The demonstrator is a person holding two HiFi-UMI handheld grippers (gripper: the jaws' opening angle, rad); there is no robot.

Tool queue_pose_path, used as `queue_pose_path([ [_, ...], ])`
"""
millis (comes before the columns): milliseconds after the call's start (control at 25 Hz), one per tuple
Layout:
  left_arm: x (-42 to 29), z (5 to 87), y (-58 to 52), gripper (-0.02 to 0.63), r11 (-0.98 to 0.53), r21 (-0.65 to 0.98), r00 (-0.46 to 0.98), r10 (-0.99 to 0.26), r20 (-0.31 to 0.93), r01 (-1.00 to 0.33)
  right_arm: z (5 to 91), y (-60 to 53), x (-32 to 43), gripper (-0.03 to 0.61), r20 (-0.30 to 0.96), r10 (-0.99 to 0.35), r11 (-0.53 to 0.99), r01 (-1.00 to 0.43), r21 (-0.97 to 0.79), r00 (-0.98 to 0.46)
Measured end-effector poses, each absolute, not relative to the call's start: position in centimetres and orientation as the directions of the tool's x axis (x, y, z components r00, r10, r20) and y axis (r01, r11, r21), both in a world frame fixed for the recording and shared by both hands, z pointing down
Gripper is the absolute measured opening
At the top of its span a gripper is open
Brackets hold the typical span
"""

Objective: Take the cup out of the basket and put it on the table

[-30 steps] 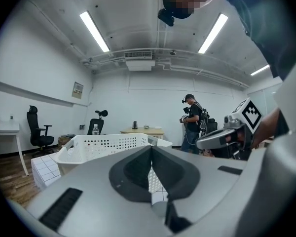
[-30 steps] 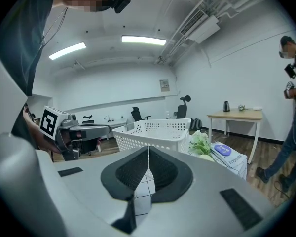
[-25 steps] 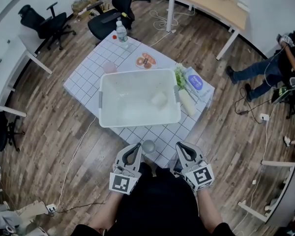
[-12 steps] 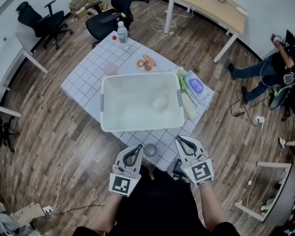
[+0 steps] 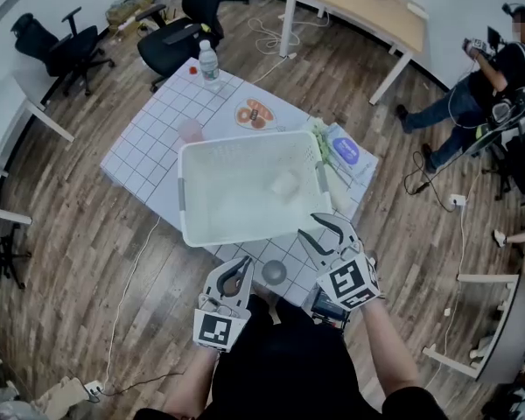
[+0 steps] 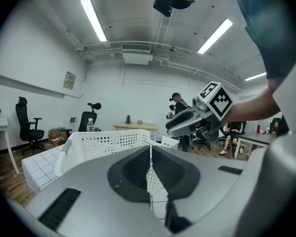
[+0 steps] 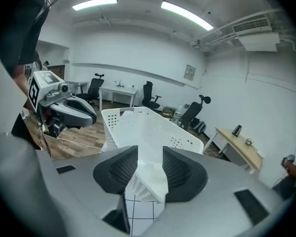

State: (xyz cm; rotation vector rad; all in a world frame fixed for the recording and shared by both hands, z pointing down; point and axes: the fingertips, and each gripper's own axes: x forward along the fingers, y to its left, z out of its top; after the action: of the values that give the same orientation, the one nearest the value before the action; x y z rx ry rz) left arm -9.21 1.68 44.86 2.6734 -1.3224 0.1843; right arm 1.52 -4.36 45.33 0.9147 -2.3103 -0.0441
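From overhead in the head view, a white basket [image 5: 183, 192] sits on a worktop [image 5: 147, 153] covered in a white grid pattern. The cup [image 5: 286, 183], pale and see-through, is inside the basket toward its right wall; whether it stands or lies I cannot tell. Beyond the basket on the worktop are a water bottle [image 5: 209, 62], a plate of food [image 5: 255, 113] and a pink cup [image 5: 191, 130], with leafy greens [image 5: 321, 142] and a blue packet [image 5: 349, 152] along its right side. A small grey round thing [image 5: 274, 272] lies on the worktop's near corner. The left claw [image 5: 237, 266] hangs just left of it, short of the basket. The right claw [image 5: 318, 229] reaches farther, its tips at the basket's near right corner.

Along the left gripper view, the left claw is pressed together with nothing in it. The basket's perforated wall rises behind the tips, and the right claw with its marker cube [image 6: 215, 98] crosses at upper right.

Along the right gripper view, the right claw is spread and has just been opening. The basket's near corner shows through the gap, and the pads press on nothing. The left claw sits at the left edge of this view, over the wooden floor [image 7: 81, 132].
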Motion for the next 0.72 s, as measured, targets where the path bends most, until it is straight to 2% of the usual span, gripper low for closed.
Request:
queue_pose_path([
  [320, -10.4, 45.1, 0.7, 0.010, -0.637, 0.029, 0.631, -0.755, 0.182, -0.770, 47.2, -7.5, -0.8, 0.253, 0.654, -0.586, 0.777, -0.560, 0.287, -0.478],
  [480, -11.1, 45.1, 0.4, 0.010, -0.639, 0.048, 0.636, -0.749, 0.185, -0.767, 48.2, -9.4, -1.4, 0.273, 0.716, -0.561, 0.788, -0.535, 0.306, -0.416],
  [720, -12.0, 45.9, 0.3, 0.011, -0.651, 0.069, 0.650, -0.734, 0.195, -0.756, 51.8, -11.8, -1.8, 0.280, 0.843, -0.487, 0.807, -0.487, 0.334, -0.228],
])
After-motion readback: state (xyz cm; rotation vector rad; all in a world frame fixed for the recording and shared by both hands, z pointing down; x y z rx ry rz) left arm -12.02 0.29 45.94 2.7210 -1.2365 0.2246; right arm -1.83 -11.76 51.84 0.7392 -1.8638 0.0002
